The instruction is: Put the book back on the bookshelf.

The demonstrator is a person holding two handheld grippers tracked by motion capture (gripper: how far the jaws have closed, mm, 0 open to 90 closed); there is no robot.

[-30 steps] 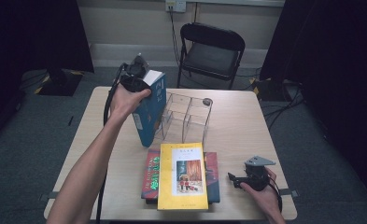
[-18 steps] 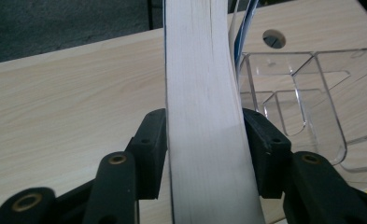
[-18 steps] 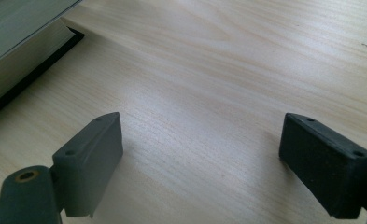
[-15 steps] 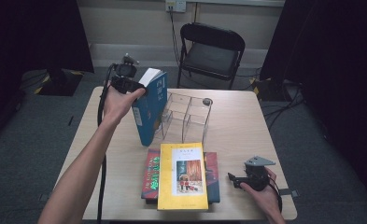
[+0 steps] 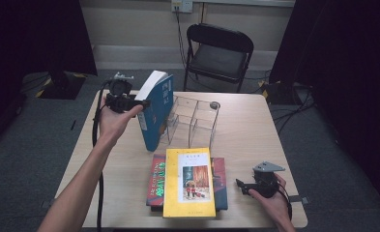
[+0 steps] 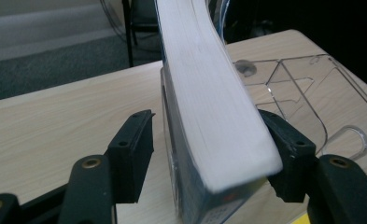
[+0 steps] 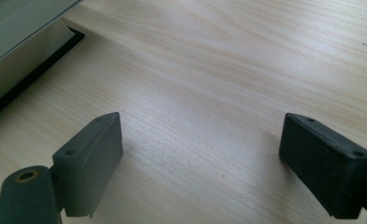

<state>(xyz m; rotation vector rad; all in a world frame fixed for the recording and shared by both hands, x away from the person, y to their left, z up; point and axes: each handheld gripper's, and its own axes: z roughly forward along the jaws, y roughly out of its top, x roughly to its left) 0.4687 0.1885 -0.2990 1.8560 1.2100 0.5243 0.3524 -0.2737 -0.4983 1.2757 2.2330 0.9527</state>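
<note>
Since the earlier frame the left tool (image 5: pixel 141 103) has drawn back toward the surface's left edge, and its jaws have just been opening: the blue book (image 6: pixel 209 121) stands between them, one pad clearly off it. It leans at the left end of the clear rack (image 5: pixel 197 116) near the far edge, apparently released there. Nearest, the right tool (image 5: pixel 239 186) rests open beside the stacked books (image 5: pixel 186 181) at the near edge.

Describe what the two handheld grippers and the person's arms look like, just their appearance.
Both grippers, left and right, are black with blocky black jaws on brass-coloured pivot pins. A black cable trails from the left one. The right one carries a grey three-cornered plate. No sleeves show on either forearm.
</note>
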